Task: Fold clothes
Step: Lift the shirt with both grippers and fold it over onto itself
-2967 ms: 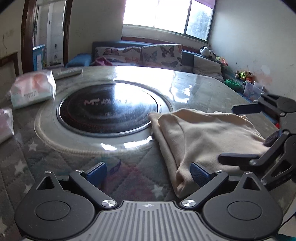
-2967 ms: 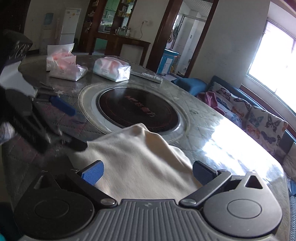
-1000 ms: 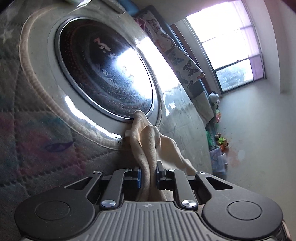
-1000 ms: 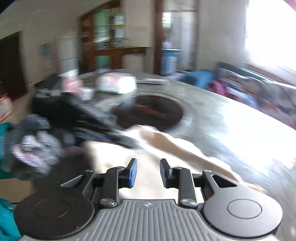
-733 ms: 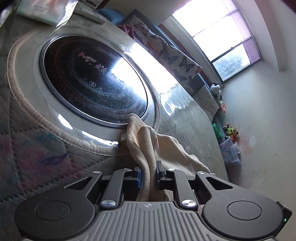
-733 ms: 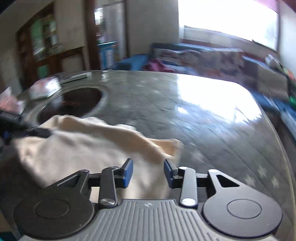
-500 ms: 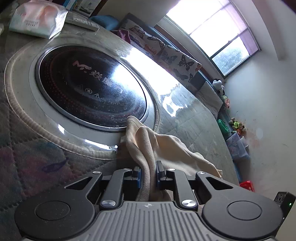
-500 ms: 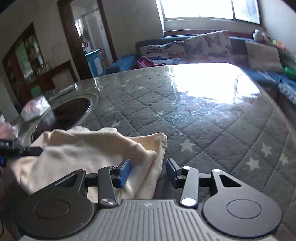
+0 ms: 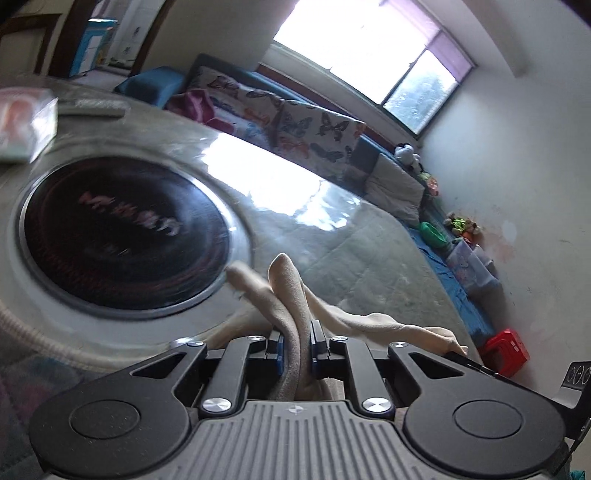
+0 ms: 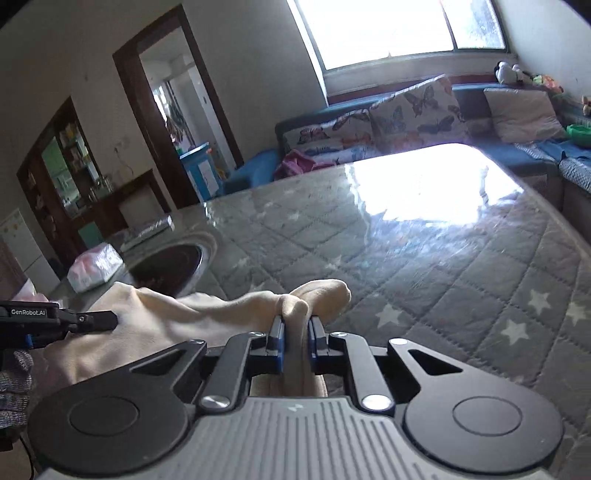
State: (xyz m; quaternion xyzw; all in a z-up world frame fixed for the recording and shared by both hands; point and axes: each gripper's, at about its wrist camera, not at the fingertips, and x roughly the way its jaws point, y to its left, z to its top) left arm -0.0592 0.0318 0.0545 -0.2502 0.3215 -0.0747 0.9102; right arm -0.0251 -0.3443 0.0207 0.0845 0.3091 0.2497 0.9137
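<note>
The left gripper (image 9: 297, 350) is clenched on a fold of the cream cloth (image 9: 291, 295). The cloth sticks up between its two blue pads (image 9: 279, 356) and points toward 12 o'clock. More of the cloth trails off toward 3 o'clock, over the gray quilted table cover (image 9: 369, 251).

At 10 o'clock from the left gripper sits a big round black disc (image 9: 122, 236) set in the table. It looks blurry. One tip of the cloth is just beside the disc's shiny rim. A white packet (image 9: 26, 125) lies far off at 10 o'clock, near the table's edge.

The right gripper (image 10: 295, 345) is also squeezed tight on the cream cloth (image 10: 184, 314). A bunched bit of the cloth pokes up between its pads. The rest of the cloth spreads toward 9 o'clock and lies on the table cover (image 10: 461, 258), which has white stars on it.

In the right wrist view, the left gripper (image 10: 94, 320) shows at 9 o'clock, touching the far side of the cloth. Past the cloth, at 10 o'clock, is the black disc (image 10: 166, 264), and beyond it a white packet (image 10: 94, 271).

A sofa with butterfly cushions (image 10: 406, 110) stands at 12 o'clock, under a bright window (image 10: 388, 29).
</note>
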